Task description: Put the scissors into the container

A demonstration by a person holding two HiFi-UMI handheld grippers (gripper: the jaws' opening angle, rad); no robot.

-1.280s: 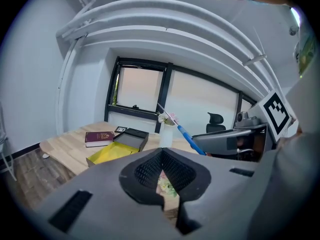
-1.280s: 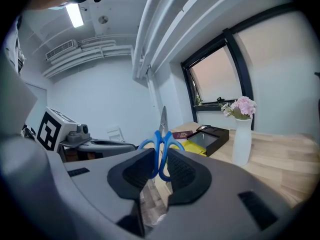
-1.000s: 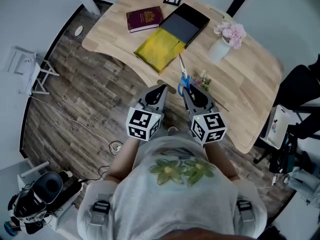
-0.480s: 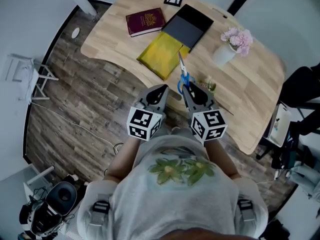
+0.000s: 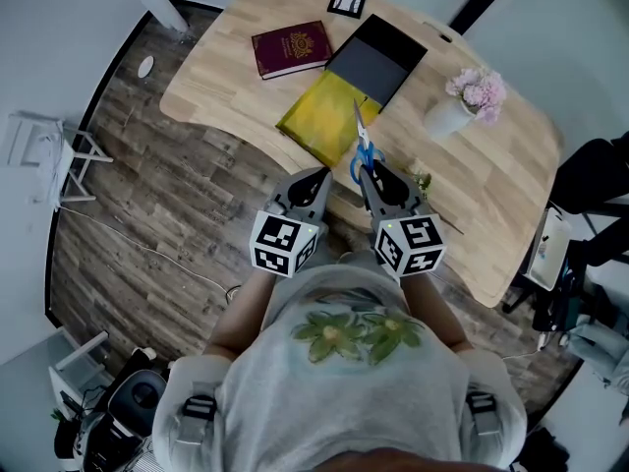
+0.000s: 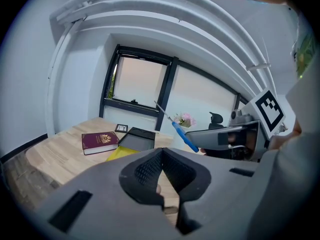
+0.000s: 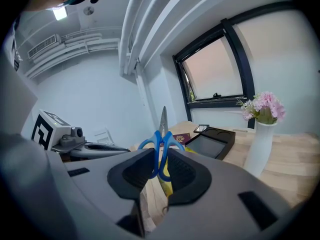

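While your right hand-held gripper [image 5: 370,176] clasped the scissors [image 5: 361,146] by their blue handles above the tabletop's [image 5: 491,175] near edge, the black container [image 5: 378,55] waited beyond; your left hand-held gripper [image 5: 316,180] was closed on nothing. Pickup looked done, the drop not.

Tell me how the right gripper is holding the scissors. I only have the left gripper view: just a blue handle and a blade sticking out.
Observer: In the right gripper view, the right gripper is shut on the scissors at the blue finger loops, blade pointing away from it.
Operator: Over the tray?
Observer: No. In the head view the blade tip is over the yellow item; the black tray lies beyond that.
Operator: Tray layout?
Observer: The right gripper view shows two round recesses at its far end.
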